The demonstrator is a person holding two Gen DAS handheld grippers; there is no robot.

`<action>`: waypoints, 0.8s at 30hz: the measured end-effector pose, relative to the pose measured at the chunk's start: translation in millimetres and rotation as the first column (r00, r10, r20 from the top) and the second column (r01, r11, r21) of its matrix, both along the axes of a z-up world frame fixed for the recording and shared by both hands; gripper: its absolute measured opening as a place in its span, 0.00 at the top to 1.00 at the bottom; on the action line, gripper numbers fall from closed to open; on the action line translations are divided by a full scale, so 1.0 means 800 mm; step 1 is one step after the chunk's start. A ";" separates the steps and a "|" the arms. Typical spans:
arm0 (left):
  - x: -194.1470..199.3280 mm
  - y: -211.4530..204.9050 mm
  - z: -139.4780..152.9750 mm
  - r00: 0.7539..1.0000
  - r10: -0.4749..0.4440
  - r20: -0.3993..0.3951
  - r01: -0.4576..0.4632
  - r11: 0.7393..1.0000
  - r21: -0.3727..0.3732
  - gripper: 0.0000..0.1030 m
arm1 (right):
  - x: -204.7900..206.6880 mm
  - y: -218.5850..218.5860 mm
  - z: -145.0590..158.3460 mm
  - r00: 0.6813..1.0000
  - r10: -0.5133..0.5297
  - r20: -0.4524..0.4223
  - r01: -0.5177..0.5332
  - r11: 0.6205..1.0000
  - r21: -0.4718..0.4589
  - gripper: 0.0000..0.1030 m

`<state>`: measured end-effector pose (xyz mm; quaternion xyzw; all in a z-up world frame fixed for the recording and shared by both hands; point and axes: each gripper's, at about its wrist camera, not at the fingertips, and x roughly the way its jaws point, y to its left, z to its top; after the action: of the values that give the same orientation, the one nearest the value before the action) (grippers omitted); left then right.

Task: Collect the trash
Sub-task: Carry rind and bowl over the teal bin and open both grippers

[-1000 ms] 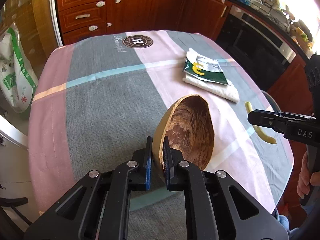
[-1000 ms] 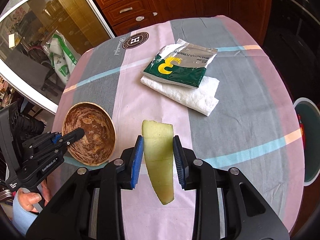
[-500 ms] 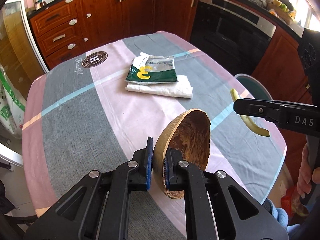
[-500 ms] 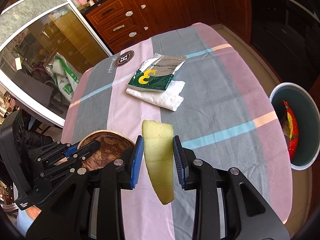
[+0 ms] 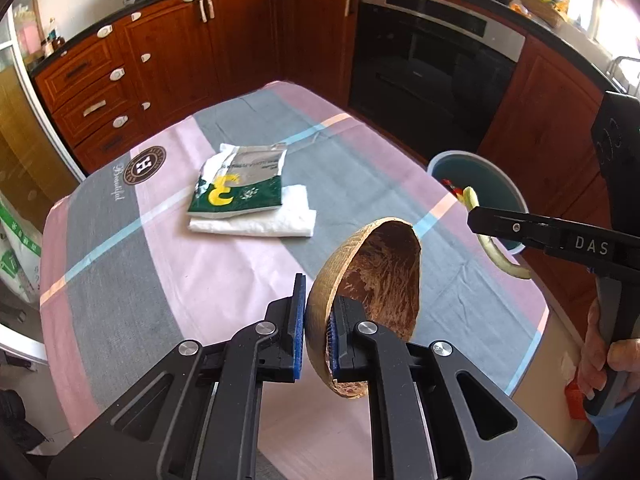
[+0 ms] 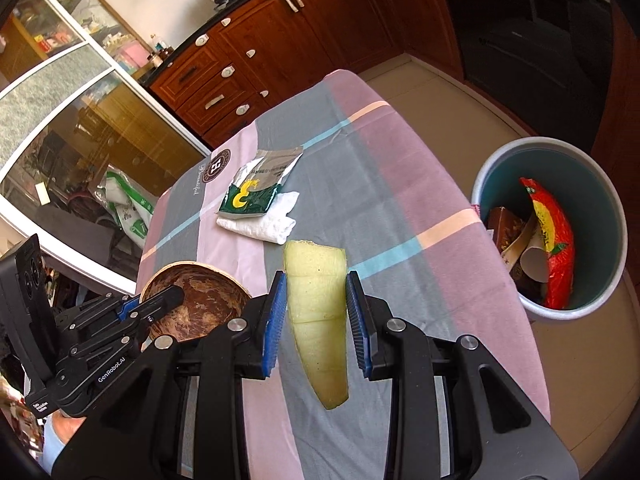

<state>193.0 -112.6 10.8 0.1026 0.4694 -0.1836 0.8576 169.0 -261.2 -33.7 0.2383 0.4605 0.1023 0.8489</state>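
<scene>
Carried clear of the tabletop, a pale green melon rind is held between the blue pads of the right tool, which is clamped on its edges, while a halved coconut shell is pinched by its wall in the left tool, one pad outside and one inside the brown bowl. Both pieces are seen lifted above the pink-and-grey checked cloth, and both have been swung across the cloth toward its corner beside the grey-rimmed bin over the past second; a second ago the bin was barely in the right wrist view, and now its whole mouth is shown, with a red-and-yellow wrapper and other scraps already inside. In the left wrist view the rind is now framed against the bin's rim rather than against the cloth. The grip of neither tool has been altered during the swing. The carry is judged to be nearly done: the rind looks close to the drop point, the shell a little behind it, so release over the bin is what appears to be called for next. Left on the cloth, well apart from both tools, a torn green-and-silver packet is seen lying on a folded white paper towel, both uncollected.
</scene>
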 end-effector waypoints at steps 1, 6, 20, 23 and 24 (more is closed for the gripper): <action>0.002 -0.011 0.001 1.000 -0.011 0.000 0.011 1.000 0.001 0.90 | 0.000 -0.010 -0.001 1.000 -0.010 0.000 0.010 1.000 0.006 0.72; 0.013 -0.070 0.004 0.997 -0.074 0.001 0.074 0.997 0.005 0.90 | -0.008 -0.063 -0.003 0.997 -0.076 0.012 0.075 0.997 0.032 0.72; 0.035 -0.245 -0.018 0.963 -0.268 -0.029 0.268 0.963 0.021 0.90 | -0.058 -0.248 -0.044 0.938 -0.346 -0.032 0.348 0.935 0.067 0.72; 0.044 -0.276 -0.032 0.955 -0.292 -0.039 0.294 0.955 0.030 0.90 | -0.059 -0.264 -0.055 0.931 -0.361 -0.054 0.364 0.929 0.064 0.72; 0.048 -0.286 -0.038 0.954 -0.296 -0.046 0.297 0.954 0.031 0.90 | -0.059 -0.268 -0.060 0.930 -0.363 -0.062 0.366 0.928 0.064 0.72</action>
<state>231.5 -341.5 -19.6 0.1843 0.4696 -0.3034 0.8084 121.9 -475.2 -81.4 0.3536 0.4247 -0.0458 0.8321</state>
